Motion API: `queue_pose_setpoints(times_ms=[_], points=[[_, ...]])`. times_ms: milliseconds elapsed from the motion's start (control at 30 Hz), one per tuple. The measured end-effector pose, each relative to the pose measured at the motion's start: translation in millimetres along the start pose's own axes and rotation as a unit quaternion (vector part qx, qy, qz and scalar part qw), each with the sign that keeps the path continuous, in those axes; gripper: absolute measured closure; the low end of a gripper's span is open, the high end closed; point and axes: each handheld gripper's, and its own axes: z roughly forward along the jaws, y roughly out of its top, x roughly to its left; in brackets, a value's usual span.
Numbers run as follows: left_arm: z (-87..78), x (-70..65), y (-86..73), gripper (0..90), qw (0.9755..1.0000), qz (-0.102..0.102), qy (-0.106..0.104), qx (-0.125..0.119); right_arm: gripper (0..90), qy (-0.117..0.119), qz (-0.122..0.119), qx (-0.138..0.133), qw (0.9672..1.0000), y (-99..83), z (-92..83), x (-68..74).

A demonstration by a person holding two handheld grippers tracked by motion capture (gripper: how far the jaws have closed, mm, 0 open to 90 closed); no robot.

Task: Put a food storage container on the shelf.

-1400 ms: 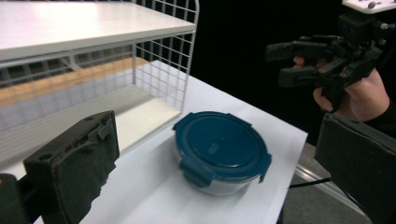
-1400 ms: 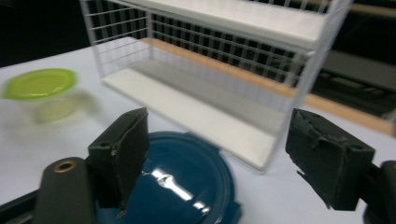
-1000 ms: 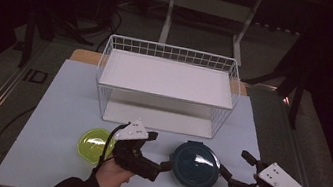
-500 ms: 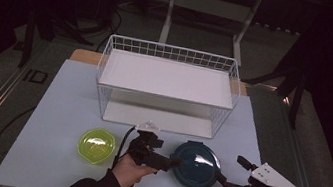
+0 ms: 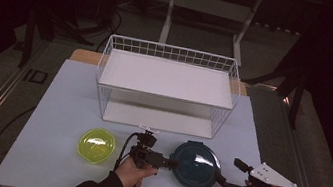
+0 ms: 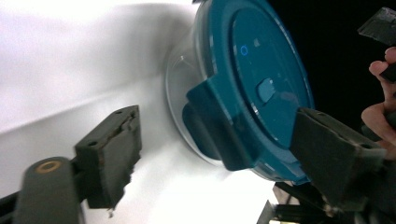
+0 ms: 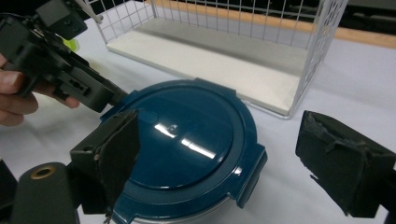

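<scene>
Container (image 5: 195, 166), round with a dark teal clip-on lid over a clear body, sits on the white counter (image 5: 66, 103) near the front edge, between the two grippers. Left gripper (image 5: 169, 163) reaches in level from the container's left side; its jaws have just been closing, and in the left gripper view they stand spread to either side of a lid clip (image 6: 219, 123), with one pad at the lid's edge and the other clear of it, so nothing is pinched. Right gripper (image 5: 225, 177) sits just beside the container's right edge, its jaws wide apart in the right gripper view, with the lid (image 7: 187, 149) low between them and untouched. Left of the left hand (image 5: 134, 174) lies a small yellow bowl (image 5: 96, 145). Farther back stands a white wire rack (image 5: 165, 86) with two shelves.
</scene>
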Motion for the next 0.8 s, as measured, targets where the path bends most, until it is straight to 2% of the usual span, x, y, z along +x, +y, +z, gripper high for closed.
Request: queue_pose_setpoints(times_ms=[100,200,367,433,533,633,700,767,800], points=[[3.4,3.0,-0.9,21.3,0.9997,-0.021,-0.012,0.009,13.8,0.007,0.008,0.003,0.9999,-1.1,1.1,-1.6],[4.8,6.2,-1.0,27.1,0.9994,-0.028,-0.017,0.011,14.4,0.007,0.010,0.007,0.9999,-1.9,1.2,-2.2],[7.2,10.2,-0.6,34.7,0.9977,-0.049,-0.044,0.016,16.8,0.011,0.015,0.011,0.9998,-2.5,1.0,-3.4],[9.9,11.1,-0.3,39.2,0.9965,-0.057,-0.057,0.025,16.9,0.010,0.016,0.011,0.9998,-2.8,1.1,-3.9],[14.6,13.5,-1.7,41.2,0.9939,-0.071,-0.079,0.031,17.4,0.011,0.018,0.013,0.9997,-3.3,1.1,-5.2],[14.0,14.6,-1.7,44.6,0.9927,-0.078,-0.086,0.033,20.0,0.013,0.020,0.015,0.9996,-4.4,-0.2,-5.8],[14.0,17.9,-2.1,47.1,0.9905,-0.093,-0.096,0.032,21.2,0.016,0.025,0.019,0.9994,-5.3,-0.5,-7.3],[14.1,18.6,-2.2,47.8,0.9898,-0.097,-0.099,0.033,22.5,0.019,0.030,0.021,0.9991,-6.6,-0.5,-9.3],[13.9,19.1,-2.2,48.1,0.9887,-0.106,-0.101,0.033,23.1,0.020,0.035,0.022,0.9989,-7.3,-0.4,-10.2]])
